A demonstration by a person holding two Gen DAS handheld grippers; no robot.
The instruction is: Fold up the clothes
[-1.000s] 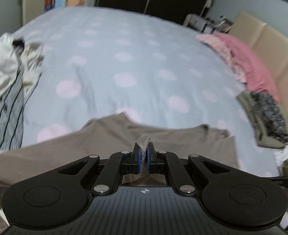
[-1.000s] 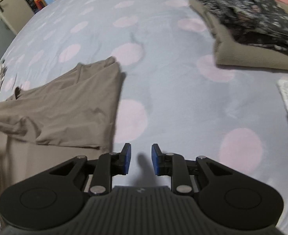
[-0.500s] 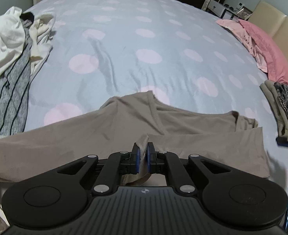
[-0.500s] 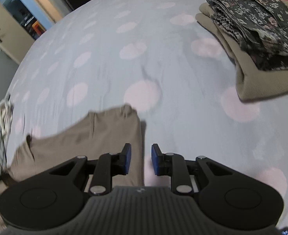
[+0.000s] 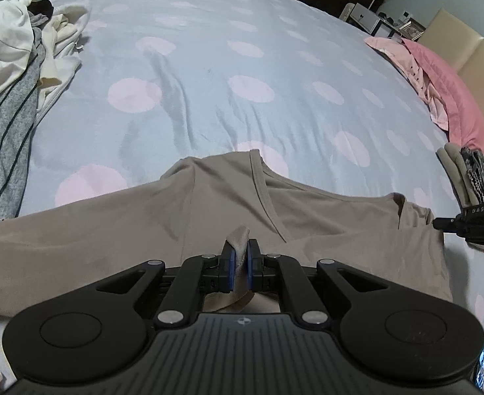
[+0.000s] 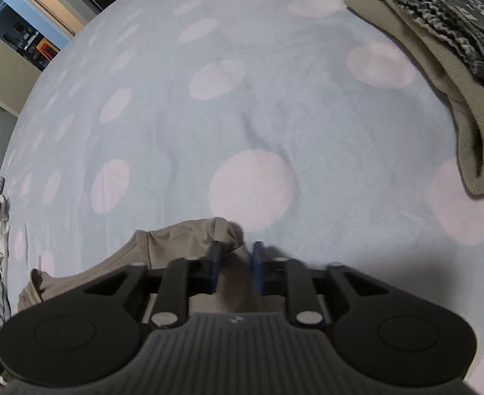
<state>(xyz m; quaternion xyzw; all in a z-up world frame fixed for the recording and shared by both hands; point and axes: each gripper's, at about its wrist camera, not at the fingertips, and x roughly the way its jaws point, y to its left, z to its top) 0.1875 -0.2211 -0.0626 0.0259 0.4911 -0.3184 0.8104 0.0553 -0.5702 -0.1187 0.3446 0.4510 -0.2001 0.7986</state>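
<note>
The tan top (image 5: 189,230) lies spread on the bed (image 5: 242,82); the left gripper (image 5: 238,265) is clamped on a fold of it; the right gripper (image 6: 234,265) stands apart over a corner, which may slip out if it closes too shallow.

Each tool is built of matte black plastic. On the left tool (image 5: 240,260), a ribbed housing with a small round emblem is seen at the bottom, flanked by two broad rounded lobes with shallow circular recesses. Angled black link arms are fastened by silver round screws, and blue pads (image 5: 230,263) are fitted to the finger faces. The same build, with blue pads and silver screws, is shown on the right tool (image 6: 235,263). From the left wrist view, white lettering is carried on its black side.
</note>
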